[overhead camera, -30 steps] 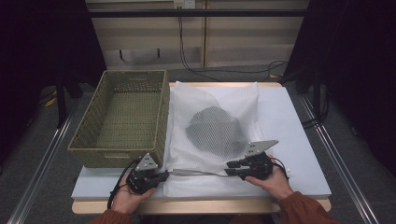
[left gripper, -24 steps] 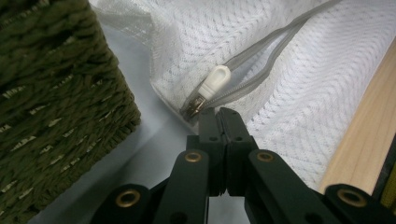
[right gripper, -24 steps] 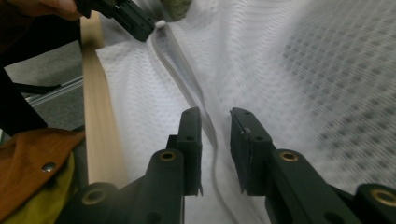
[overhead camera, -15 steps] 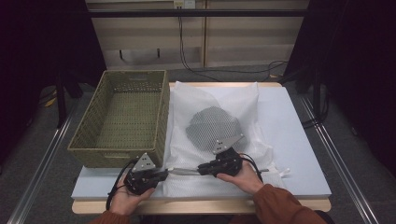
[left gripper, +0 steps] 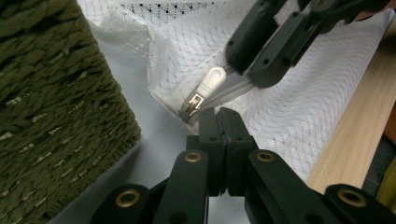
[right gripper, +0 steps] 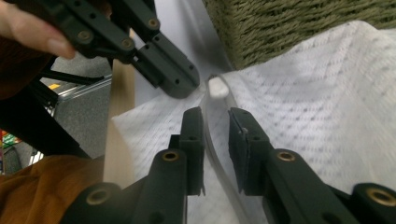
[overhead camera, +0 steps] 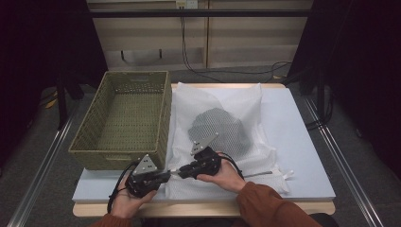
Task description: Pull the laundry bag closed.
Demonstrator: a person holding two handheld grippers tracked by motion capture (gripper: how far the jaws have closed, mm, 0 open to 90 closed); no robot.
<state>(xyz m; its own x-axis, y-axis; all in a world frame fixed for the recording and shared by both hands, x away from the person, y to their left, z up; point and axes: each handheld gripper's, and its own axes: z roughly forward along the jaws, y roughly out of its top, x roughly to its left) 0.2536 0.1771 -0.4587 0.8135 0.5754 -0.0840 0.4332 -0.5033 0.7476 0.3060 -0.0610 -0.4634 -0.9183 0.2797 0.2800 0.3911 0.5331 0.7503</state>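
Observation:
A white mesh bag [overhead camera: 222,101] lies on the table with a dark netted item [overhead camera: 220,127] inside. Its zipper runs along the near edge, and the white pull tab [left gripper: 210,81] sits at the left end. My left gripper [overhead camera: 168,173] is shut on the bag's corner just below that tab, with its tips [left gripper: 218,114] pressed together. My right gripper [overhead camera: 182,171] faces it tip to tip. Its jaws [right gripper: 215,116] have just been opening and straddle the zipper band without pressing it. The pull tab [right gripper: 217,87] lies just past them.
A green woven basket [overhead camera: 163,118] stands empty on the left, its near corner close to both grippers. The pale blue table top [overhead camera: 293,132] stretches right of the bag. A wooden front edge [left gripper: 355,121] runs just behind my hands.
My right gripper has slid left along the bag's near edge until it meets the left gripper. The left gripper has stayed put.

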